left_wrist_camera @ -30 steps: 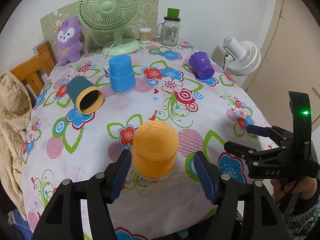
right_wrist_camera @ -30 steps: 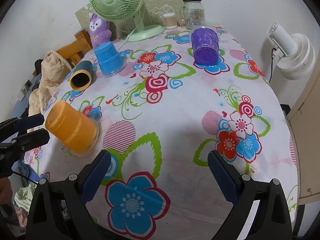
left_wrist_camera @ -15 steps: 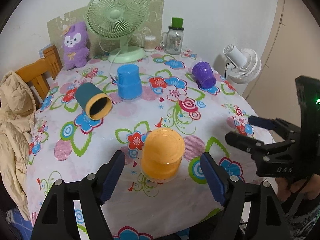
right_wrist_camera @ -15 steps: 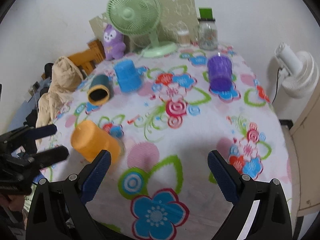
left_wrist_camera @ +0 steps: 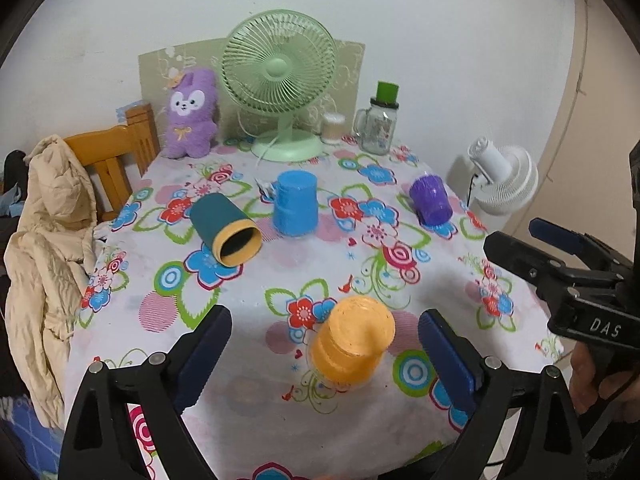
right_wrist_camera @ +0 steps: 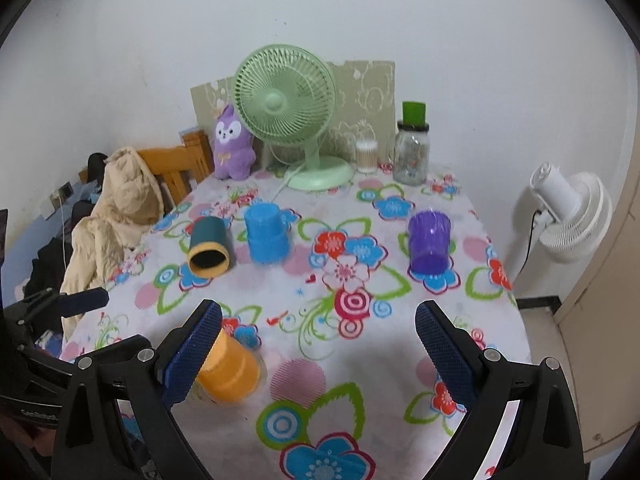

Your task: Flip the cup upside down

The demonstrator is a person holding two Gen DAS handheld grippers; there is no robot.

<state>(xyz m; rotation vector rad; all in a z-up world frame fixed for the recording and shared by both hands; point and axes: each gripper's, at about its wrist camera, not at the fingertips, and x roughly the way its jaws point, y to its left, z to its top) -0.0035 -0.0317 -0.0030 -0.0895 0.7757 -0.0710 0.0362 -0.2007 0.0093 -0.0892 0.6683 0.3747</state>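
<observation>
White wall backs a table [left_wrist_camera: 248, 384] covered with a flowered cloth. The orange cup [left_wrist_camera: 352, 348] stands inverted, base up, near the front edge of the table, free of both grippers. The left gripper [left_wrist_camera: 324, 360] is released: its blue pads [left_wrist_camera: 204, 360] stand well apart on either side of the cup, touching nothing. The right gripper [right_wrist_camera: 318, 356] is also spread wide and holds nothing; in the right wrist view the orange cup [right_wrist_camera: 230, 372] lies partly behind its left pad. In the left wrist view the right gripper [left_wrist_camera: 560, 264] hangs off the table's right edge.

Bare cloth lies between the orange cup and the mid-table row. A dark teal cup [left_wrist_camera: 226, 230] lies on its side, mouth toward the front. Just right of it a blue cup [left_wrist_camera: 296, 208] stands inverted. A purple cup [left_wrist_camera: 432, 200] sits near the right edge.

Along the far edge stand a purple plush toy [left_wrist_camera: 192, 116], a green desk fan [left_wrist_camera: 280, 80], a small cotton-swab jar [left_wrist_camera: 333, 128] and a glass mug jar [left_wrist_camera: 380, 124] with a green cap. A white fan [left_wrist_camera: 500, 180] stands off the right edge. A wooden chair [left_wrist_camera: 120, 152] with a beige jacket [left_wrist_camera: 52, 240] sits at the left edge.
</observation>
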